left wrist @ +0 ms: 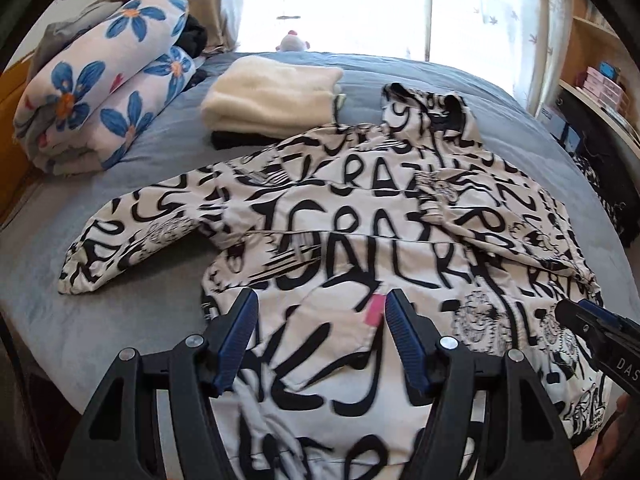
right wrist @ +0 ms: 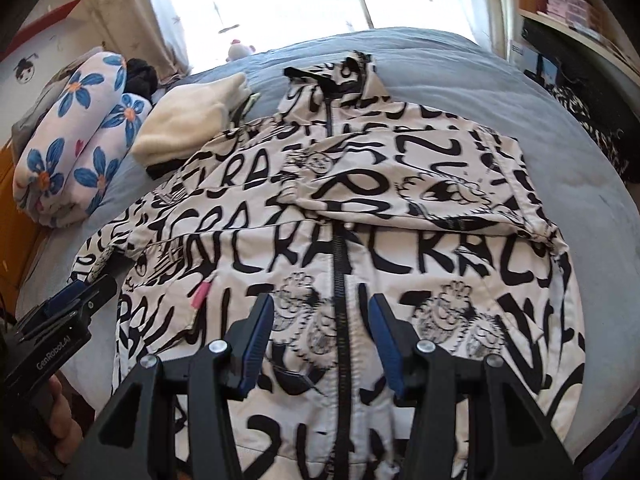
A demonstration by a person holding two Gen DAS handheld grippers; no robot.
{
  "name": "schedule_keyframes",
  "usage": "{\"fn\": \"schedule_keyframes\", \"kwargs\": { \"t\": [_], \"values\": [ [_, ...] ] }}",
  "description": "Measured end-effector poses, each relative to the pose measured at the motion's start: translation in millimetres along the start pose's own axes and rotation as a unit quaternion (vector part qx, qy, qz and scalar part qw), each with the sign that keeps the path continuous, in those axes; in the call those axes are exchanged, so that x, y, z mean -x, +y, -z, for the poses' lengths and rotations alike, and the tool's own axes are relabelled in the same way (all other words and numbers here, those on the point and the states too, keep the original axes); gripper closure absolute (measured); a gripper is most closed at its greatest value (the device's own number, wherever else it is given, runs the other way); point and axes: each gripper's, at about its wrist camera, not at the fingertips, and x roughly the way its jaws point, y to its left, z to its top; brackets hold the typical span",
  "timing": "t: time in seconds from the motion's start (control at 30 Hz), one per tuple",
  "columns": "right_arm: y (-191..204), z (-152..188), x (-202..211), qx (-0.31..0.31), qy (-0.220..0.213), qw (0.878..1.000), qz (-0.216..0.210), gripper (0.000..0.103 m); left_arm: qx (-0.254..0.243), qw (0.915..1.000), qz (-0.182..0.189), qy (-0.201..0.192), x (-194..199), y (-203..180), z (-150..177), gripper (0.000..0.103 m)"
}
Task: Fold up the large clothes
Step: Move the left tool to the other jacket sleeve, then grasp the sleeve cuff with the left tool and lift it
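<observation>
A large white jacket with black lettering [left wrist: 360, 240] lies front up on the grey bed, zip [right wrist: 340, 280] closed, hood toward the window. Its right sleeve is folded across the chest [right wrist: 420, 196]; its left sleeve [left wrist: 132, 236] lies spread out to the left. A small pink tag [left wrist: 374, 310] shows on the front. My left gripper [left wrist: 320, 312] is open and empty, just above the jacket's lower left part. My right gripper [right wrist: 320, 316] is open and empty, above the zip near the hem. Each gripper shows at the edge of the other's view.
A folded cream garment [left wrist: 268, 96] on a dark one lies behind the jacket. A rolled floral quilt [left wrist: 104, 92] sits at the far left. The grey bed [left wrist: 160, 148] reaches to the window. Shelves and a dark patterned cloth [left wrist: 600, 176] are at the right.
</observation>
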Motion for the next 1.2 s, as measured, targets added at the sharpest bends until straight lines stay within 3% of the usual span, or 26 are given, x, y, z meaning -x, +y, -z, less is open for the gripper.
{"fn": "schedule_keyframes", "kwargs": {
  "t": [0.3, 0.73, 0.93, 1.2],
  "values": [
    [76.0, -2.2, -22.0, 0.051, -0.010, 0.998, -0.038, 0.054, 0.051, 0.9981, -0.029, 0.021, -16.2, 80.1, 6.7, 0.038],
    [182.7, -17.2, -78.5, 0.128, -0.001, 0.989, -0.077, 0.054, 0.140, 0.9883, -0.010, 0.061, -52.0, 192.9, 17.4, 0.038],
    [221.9, -21.7, -108.3, 0.151, 0.011, 0.985, -0.084, 0.054, 0.208, 0.9741, 0.027, 0.085, -80.1, 247.1, 31.3, 0.038],
    [260.6, -22.9, -136.8, 0.176, 0.027, 0.980, -0.091, 0.054, 0.324, 0.9394, 0.094, 0.061, -108.4, 324.4, 51.2, 0.038]
  ]
}}
